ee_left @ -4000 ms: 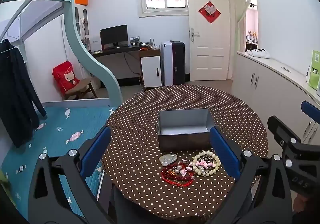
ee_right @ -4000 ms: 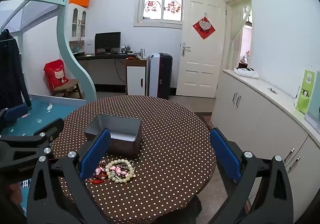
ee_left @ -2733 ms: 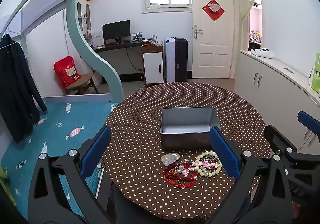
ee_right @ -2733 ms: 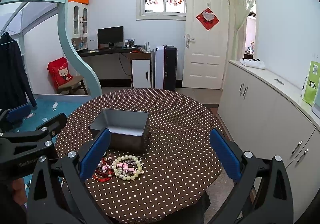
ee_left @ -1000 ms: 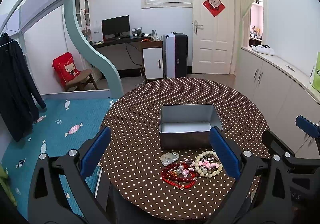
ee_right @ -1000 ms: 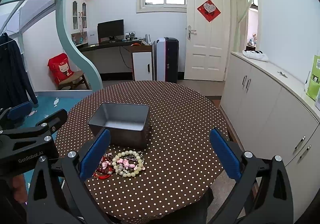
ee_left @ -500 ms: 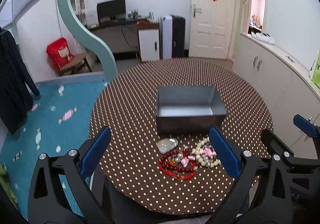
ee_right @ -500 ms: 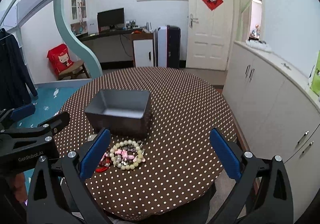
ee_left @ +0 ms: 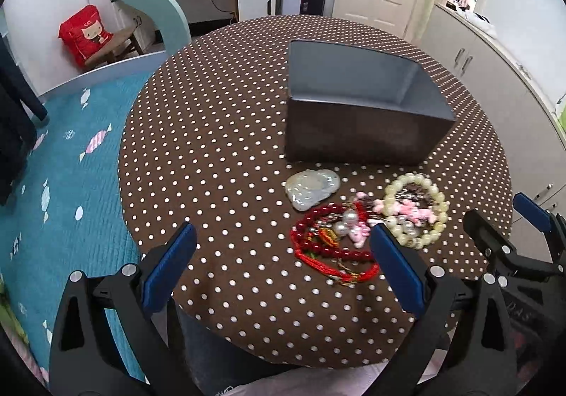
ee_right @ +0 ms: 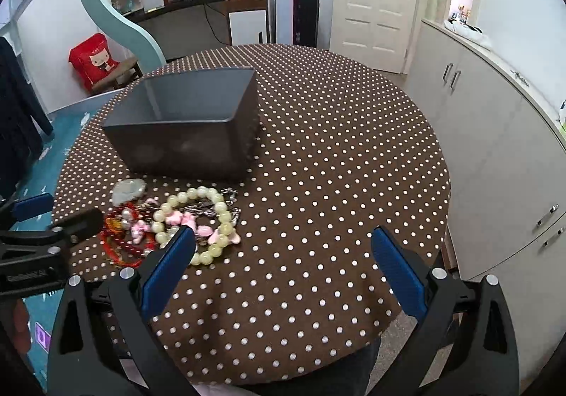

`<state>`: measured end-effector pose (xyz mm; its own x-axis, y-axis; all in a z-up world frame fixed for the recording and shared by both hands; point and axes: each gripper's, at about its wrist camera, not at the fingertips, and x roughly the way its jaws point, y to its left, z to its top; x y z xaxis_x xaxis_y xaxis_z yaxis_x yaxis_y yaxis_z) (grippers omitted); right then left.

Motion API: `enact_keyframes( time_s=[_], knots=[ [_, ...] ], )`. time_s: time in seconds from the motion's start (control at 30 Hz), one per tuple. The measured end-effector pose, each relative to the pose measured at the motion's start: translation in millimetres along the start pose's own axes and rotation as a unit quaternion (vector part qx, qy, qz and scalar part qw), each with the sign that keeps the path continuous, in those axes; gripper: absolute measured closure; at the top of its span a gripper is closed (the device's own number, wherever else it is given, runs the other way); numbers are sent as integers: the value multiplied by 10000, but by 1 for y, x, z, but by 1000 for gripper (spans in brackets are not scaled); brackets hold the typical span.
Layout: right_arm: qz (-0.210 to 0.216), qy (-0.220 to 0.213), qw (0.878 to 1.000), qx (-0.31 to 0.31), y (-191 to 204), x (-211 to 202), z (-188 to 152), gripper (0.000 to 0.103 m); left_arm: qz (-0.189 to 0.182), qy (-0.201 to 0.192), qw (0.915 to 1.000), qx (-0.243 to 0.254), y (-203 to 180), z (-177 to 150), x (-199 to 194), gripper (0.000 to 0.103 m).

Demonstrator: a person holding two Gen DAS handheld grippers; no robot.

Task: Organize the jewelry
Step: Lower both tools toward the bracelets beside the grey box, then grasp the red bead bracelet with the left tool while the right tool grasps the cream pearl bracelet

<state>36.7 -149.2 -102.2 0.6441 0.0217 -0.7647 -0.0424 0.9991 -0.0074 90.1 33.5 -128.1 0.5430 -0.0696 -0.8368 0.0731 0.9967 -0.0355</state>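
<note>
Both grippers hovered wide open, holding nothing. The left gripper [ee_left: 281,263] hung over the near edge of the round polka-dot table [ee_left: 212,120], the right gripper [ee_right: 283,263] beside it. The jewelry lay heaped just in front of the grey metal box [ee_left: 364,116]: a pale jade pendant [ee_left: 312,189], a red bead bracelet [ee_left: 329,247], and a cream bead bracelet [ee_left: 415,210] on the right. None sat in the box.

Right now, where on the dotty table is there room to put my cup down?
The right half of the table, right of the gray box, is bare. So is the left side, left of the pale stone pendant. Just in front of the box it is crowded: red bead string and cream bead bracelet.
</note>
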Motion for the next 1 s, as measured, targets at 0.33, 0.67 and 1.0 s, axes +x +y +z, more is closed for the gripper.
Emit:
enact_keyframes(
  time_s=[0.33,0.67,1.0],
  knots=[
    [-59,109,9998,-157,1,16,-6,8,-58,347,9994,-35,17,-5,22,35],
    [-308,160,9987,-370,5,30,-5,17,-101,496,9978,420,13,0,31,45],
    [291,-8,9962,-826,22,32,-4,80,-423,546,9903,1205,0,0,38,91]
  ],
)
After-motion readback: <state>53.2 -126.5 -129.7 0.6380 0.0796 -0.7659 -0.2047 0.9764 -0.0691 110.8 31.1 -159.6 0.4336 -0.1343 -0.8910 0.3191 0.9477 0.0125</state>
